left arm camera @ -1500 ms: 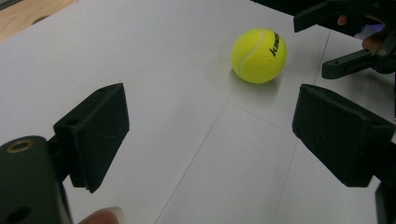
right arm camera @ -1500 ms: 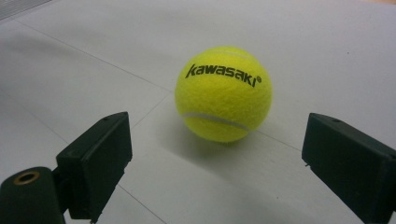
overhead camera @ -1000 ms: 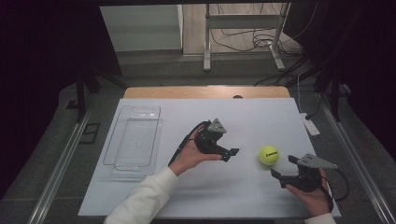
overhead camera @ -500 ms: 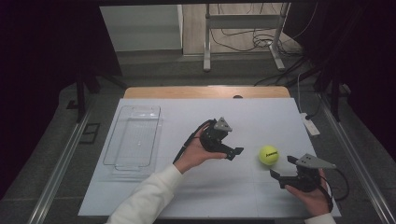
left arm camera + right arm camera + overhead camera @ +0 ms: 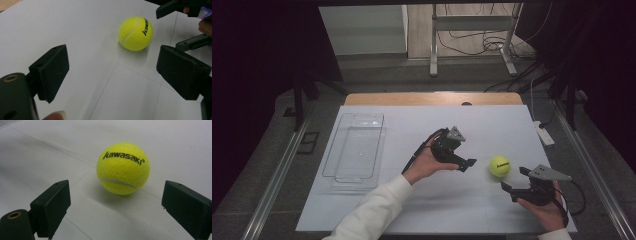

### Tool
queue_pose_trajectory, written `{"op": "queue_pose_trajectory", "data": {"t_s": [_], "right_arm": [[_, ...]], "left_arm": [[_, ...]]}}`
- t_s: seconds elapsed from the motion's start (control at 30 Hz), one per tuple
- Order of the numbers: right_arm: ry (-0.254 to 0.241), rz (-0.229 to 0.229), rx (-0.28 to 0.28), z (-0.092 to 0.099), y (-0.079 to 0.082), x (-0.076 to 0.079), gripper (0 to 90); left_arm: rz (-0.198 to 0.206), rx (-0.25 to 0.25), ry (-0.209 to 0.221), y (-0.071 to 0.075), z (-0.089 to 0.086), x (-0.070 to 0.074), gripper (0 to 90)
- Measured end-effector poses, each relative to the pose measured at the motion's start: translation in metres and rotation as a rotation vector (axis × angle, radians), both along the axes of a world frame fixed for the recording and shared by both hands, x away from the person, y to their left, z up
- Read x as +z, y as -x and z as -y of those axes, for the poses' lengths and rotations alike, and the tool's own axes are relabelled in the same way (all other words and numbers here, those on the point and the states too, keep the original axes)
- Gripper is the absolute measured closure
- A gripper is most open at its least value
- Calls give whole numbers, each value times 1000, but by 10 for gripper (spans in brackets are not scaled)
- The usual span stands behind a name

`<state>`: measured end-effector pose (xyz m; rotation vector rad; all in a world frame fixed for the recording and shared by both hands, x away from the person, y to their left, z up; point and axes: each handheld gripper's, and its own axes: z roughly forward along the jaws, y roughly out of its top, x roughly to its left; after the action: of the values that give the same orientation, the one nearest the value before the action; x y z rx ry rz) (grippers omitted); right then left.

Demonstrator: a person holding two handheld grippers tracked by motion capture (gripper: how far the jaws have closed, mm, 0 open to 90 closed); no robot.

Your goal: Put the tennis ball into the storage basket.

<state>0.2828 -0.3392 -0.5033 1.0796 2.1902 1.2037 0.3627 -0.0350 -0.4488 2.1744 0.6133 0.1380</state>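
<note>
— Where is the tennis ball (image 5: 499, 166)?

— On the white table (image 5: 492, 125), right of centre, between the two tools and touching neither.

— How are the jaws?

— The left gripper (image 5: 464, 162) is spread wide, aimed at the ball. The right gripper (image 5: 515, 180), just near-right of it, gapes wide too.

— And the clear tray (image 5: 357, 150)?

— Far left, empty; likely where the ball goes.

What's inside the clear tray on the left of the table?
Nothing that can be seen: through the clear tray only the white table surface shows. Its glossy walls glare, so a small clear item can't be ruled out.
</note>
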Motion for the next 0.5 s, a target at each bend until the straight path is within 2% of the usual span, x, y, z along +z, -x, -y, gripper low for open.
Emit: {"op": "queue_pose_trajectory", "data": {"t_s": [0.23, 0.5], "right_arm": [[-3, -3, 4, 0, 0, 0, 90], [-3, -2, 5, 0, 0, 0, 90]], "left_arm": [[12, -25, -30, -3, 10, 4, 124], [13, -36, -36, -6, 19, 5, 125]]}}
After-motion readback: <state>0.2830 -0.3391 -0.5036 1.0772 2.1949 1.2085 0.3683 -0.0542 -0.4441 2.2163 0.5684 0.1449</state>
